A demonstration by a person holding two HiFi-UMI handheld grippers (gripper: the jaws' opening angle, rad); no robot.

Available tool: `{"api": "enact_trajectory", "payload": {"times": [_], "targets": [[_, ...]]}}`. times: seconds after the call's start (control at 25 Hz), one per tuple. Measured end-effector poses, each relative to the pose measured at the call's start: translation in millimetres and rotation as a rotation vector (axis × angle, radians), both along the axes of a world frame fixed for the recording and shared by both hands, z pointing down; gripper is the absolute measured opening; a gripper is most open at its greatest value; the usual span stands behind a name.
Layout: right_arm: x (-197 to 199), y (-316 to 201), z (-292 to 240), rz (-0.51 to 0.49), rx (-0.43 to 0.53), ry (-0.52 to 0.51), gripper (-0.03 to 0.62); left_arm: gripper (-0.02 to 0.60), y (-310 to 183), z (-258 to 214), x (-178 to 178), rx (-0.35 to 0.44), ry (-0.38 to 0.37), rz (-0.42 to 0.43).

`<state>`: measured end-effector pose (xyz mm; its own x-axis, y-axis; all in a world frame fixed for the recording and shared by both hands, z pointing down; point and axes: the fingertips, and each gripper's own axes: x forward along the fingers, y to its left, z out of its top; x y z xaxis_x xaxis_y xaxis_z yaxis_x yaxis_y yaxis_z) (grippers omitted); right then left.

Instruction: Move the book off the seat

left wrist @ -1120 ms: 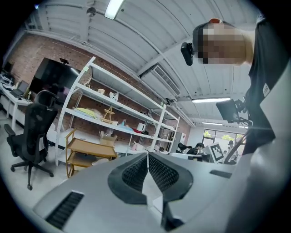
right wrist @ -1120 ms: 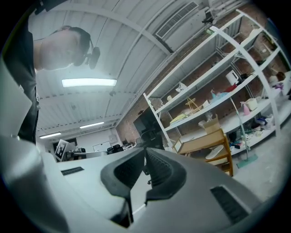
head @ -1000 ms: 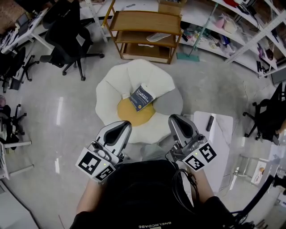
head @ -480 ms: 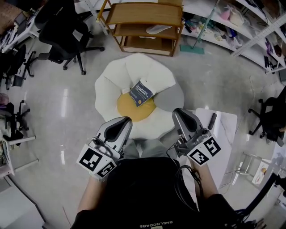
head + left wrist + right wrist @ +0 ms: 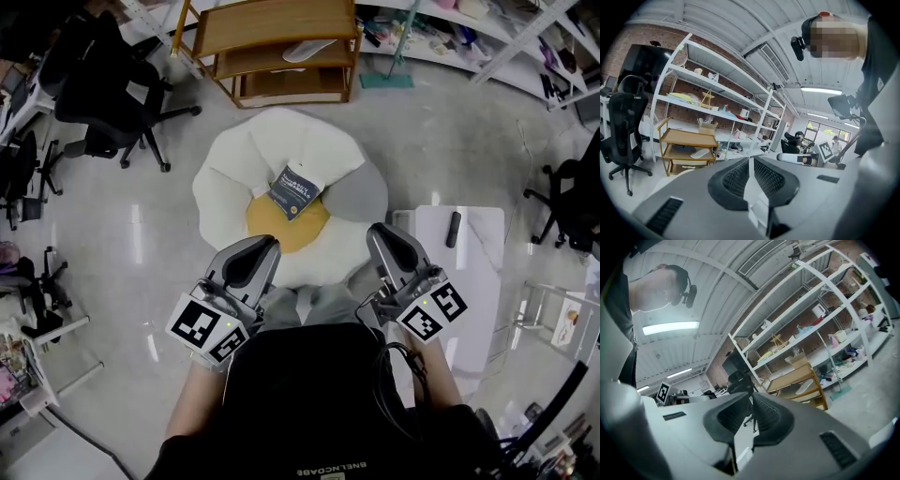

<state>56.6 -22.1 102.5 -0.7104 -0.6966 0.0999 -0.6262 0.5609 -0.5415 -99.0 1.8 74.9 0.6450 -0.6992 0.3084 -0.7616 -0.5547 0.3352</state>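
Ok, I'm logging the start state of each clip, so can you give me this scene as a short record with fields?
seat: white, petal-shaped, yellow centre
book: blue, lying on the seat, not held
left gripper: fingers shut, empty, clear of the book
right gripper: fingers shut, empty, clear of the book
table: white, right of the seat, slim black item on it

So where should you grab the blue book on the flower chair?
Probably by the corner nearest you, coming from the front. The book lies at a slant on the chair, that corner pointing your way over the yellow middle, while puffy cushions crowd its back and sides.
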Motion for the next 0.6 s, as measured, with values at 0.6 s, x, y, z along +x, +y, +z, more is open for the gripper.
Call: {"api": "enact_trajectory", "payload": {"times": [0.6], "targets": [[-29.2,-5.6,95.6,0.141,-0.162,0.023,0.026,0.050,-39.5,93.2,-36.9,-0.116,-0.060,0.145]]}}
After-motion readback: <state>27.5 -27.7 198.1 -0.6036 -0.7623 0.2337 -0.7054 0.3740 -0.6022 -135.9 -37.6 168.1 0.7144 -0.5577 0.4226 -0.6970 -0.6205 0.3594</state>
